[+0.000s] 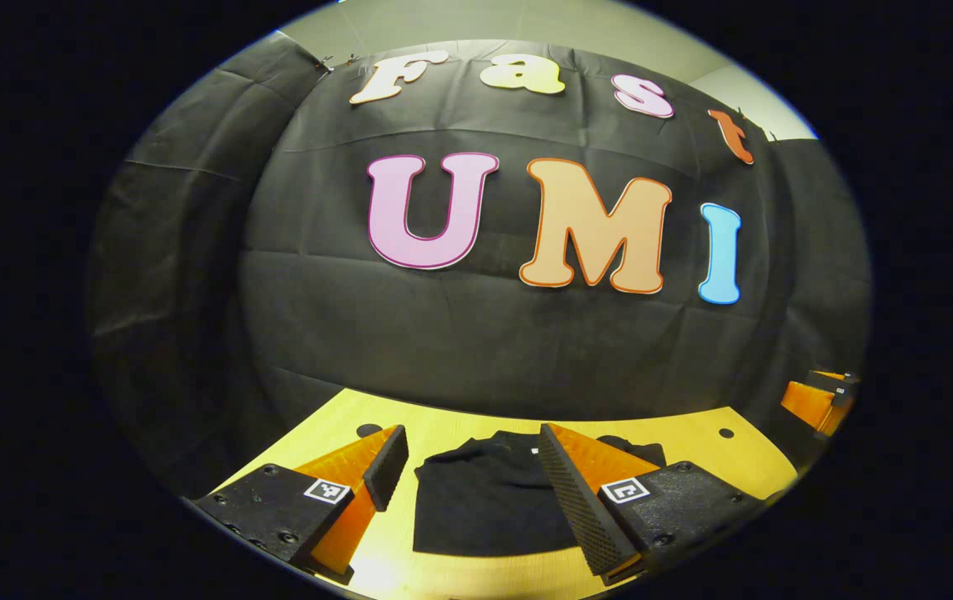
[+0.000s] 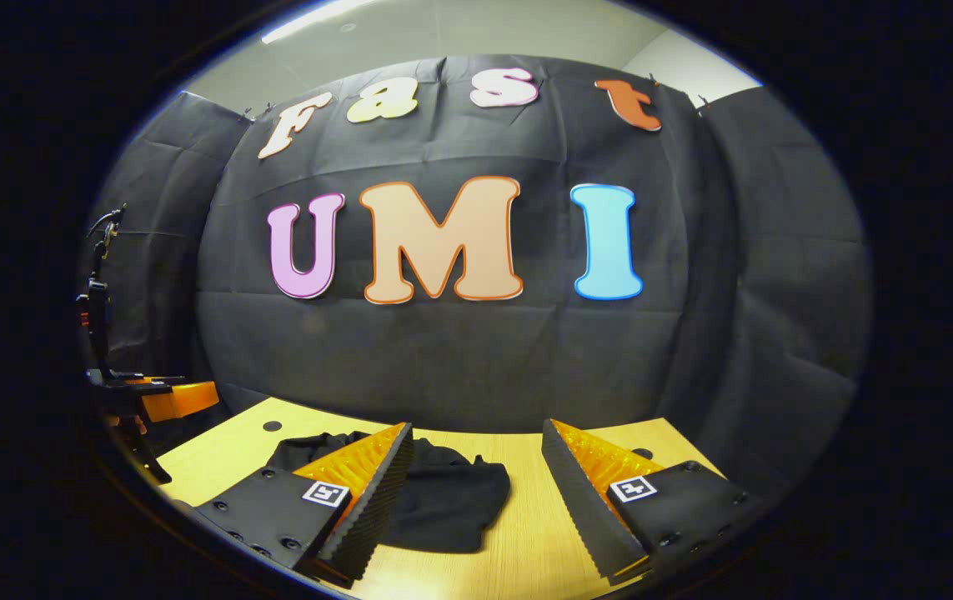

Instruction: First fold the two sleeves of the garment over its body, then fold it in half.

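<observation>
A black garment (image 1: pixel 489 500) lies flat on the light wooden table (image 1: pixel 693 446), its sleeves drawn in over the body. My left gripper (image 1: pixel 476 475) hovers above its near side, open, with nothing between the fingers. In the right gripper view the same garment (image 2: pixel 451 492) lies left of centre, partly hidden behind the left finger. My right gripper (image 2: pixel 476 483) is open over the garment's right edge and bare table (image 2: pixel 526 517). The right gripper (image 1: pixel 818 400) also shows at the far right of the left gripper view, and the left gripper (image 2: pixel 159 400) at the far left of the right gripper view.
Black cloth walls close in the booth behind the table. Small dark holes (image 1: pixel 725 432) (image 2: pixel 272 426) mark the tabletop near its back corners. Bare wood lies to the right of the garment in the right gripper view.
</observation>
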A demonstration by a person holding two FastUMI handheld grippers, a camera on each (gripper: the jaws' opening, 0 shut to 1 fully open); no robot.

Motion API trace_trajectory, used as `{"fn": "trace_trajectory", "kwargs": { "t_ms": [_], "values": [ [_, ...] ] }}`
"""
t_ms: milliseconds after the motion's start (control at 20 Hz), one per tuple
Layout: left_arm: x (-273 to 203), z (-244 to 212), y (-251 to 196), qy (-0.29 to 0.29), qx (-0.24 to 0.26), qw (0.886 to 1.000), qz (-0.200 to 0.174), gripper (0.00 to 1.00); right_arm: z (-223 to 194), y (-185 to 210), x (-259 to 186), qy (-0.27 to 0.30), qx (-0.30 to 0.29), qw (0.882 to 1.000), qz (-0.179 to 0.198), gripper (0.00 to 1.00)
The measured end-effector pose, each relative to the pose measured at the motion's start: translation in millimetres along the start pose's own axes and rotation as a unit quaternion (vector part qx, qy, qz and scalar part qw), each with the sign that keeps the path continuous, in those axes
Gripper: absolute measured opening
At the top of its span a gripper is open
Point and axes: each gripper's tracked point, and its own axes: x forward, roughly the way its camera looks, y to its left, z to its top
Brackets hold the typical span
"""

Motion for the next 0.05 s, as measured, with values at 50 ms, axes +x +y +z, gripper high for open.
{"fn": "trace_trajectory", "kwargs": {
  "t_ms": [50],
  "values": [
    [-9.1, 1.1, 0.3, -0.003, 0.002, 1.0, -0.003, 0.93, 0.6, 1.9, -11.2, -0.003, 0.005, 1.0, -0.003, 0.97]
  ]
}}
